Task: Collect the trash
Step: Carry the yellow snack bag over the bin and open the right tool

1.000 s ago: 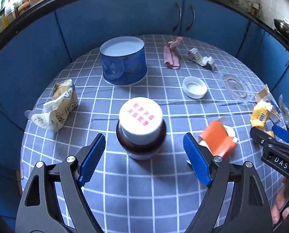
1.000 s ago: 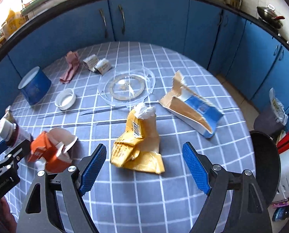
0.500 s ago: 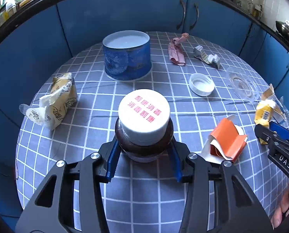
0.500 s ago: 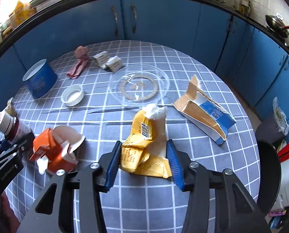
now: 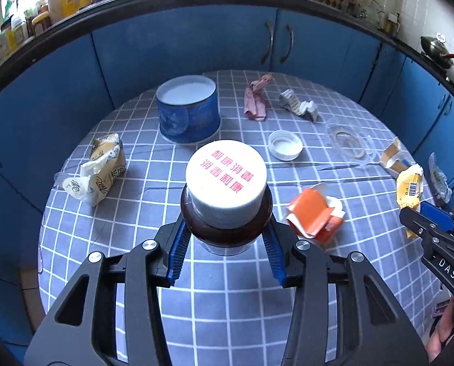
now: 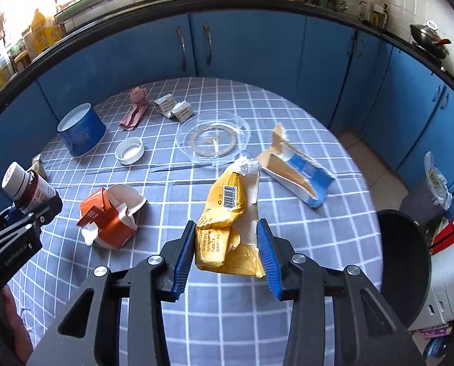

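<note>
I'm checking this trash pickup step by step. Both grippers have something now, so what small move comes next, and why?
Probably carry both over to the black bin at the table's right edge. The left gripper is shut on the brown bottle and the right gripper on the yellow bag; both look lifted off the checked tablecloth.
</note>
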Action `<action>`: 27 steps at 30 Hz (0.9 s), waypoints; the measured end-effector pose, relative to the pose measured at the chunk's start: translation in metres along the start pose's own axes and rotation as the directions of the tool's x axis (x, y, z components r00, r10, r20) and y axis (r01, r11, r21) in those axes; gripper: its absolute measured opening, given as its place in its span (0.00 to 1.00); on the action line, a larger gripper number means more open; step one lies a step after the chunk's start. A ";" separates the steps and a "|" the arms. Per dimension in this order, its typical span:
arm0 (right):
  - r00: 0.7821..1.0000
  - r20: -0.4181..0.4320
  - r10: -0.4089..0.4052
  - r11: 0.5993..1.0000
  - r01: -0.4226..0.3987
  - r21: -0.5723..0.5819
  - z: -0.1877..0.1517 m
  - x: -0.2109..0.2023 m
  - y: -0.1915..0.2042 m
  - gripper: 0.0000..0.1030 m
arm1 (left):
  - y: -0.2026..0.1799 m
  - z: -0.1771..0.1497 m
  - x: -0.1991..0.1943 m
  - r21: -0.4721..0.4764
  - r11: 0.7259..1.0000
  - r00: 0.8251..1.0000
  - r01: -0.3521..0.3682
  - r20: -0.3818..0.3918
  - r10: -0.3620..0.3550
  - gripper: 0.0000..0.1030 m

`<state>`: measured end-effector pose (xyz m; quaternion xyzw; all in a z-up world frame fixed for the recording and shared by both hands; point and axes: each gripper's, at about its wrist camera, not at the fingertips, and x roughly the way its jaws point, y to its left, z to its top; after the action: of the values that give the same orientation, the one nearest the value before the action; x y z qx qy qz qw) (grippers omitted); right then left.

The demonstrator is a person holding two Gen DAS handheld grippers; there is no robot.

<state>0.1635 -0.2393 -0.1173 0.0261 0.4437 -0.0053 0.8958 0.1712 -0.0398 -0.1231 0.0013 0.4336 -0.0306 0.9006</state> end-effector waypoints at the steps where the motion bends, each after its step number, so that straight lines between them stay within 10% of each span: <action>1: 1.000 0.005 -0.003 1.000 0.003 -0.001 -0.001 -0.003 -0.001 0.39 | -0.002 0.000 -0.004 0.004 1.000 1.000 0.004 0.006 -0.004 0.45; 27: 0.984 0.149 -0.093 0.992 0.079 0.097 -0.030 -0.105 -0.087 0.39 | -0.115 -0.003 -0.087 0.188 0.976 0.985 0.106 0.115 -0.129 0.45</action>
<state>0.0731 -0.3260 -0.0562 0.0470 0.3737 -0.0660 0.9240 0.1084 -0.1493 -0.0538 0.0559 0.3705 -0.1231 0.9189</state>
